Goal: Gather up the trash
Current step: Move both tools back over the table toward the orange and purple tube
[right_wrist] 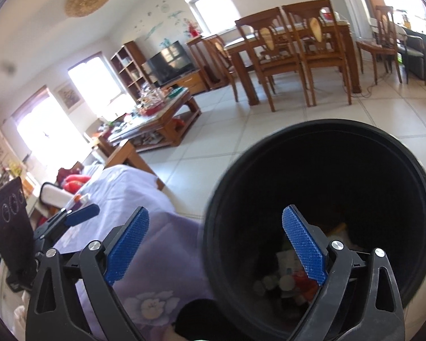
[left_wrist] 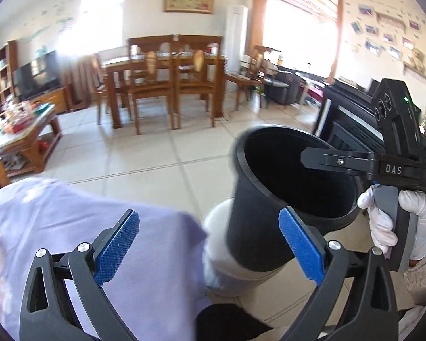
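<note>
Trash bin (right_wrist: 321, 218), black and round, stands on the floor at four o'clock of the lilac bedspread (right_wrist: 144, 255), litter (right_wrist: 286, 278) inside. Left hand-held gripper (left_wrist: 210, 250) and right hand-held gripper (right_wrist: 215, 247) gape wide, holding nothing.

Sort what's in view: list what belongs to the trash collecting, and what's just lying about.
Belongs to the job:
black bin
trash inside it
left gripper, open
right gripper, open

Lying about:
purple flowered sheet
cluttered coffee table
dining chairs
television
</note>
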The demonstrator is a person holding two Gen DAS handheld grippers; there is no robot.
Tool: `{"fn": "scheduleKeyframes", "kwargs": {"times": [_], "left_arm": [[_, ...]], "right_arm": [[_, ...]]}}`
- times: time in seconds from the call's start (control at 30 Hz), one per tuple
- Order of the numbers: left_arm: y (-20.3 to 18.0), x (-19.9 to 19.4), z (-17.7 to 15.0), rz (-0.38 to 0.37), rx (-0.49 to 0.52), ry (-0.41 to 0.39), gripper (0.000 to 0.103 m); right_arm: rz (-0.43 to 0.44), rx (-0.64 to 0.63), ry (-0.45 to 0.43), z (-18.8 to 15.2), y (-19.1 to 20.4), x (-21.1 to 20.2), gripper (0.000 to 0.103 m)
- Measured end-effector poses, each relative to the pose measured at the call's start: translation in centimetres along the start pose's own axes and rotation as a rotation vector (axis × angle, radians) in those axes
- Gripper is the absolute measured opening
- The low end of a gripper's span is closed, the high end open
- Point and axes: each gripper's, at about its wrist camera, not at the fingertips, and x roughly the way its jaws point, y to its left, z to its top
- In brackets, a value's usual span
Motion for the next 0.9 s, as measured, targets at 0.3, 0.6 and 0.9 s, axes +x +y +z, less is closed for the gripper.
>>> {"fn": "scheduleKeyframes", "kwargs": {"times": [0.3, 0.6, 0.9], "left_arm": [[11.9, -6.6, -2.6, 0.203, -0.185, -0.031, 0.098], [23.1, -11.7, -5.1, 0.379, -0.362, -0.046, 0.098], [29.9, -13.1, -6.6, 0.397, -0.41, -0.017, 0.098]], "right_arm": [[0.115, -0.204, 0.108, -0.1, 12.1, 6.7, 0.095], [0.205, -0.383, 0.197, -1.7, 23.4, 13.1, 0.095], [0.248, -0.521, 0.254, -2.4, 30.2, 19.0, 0.095]]}}
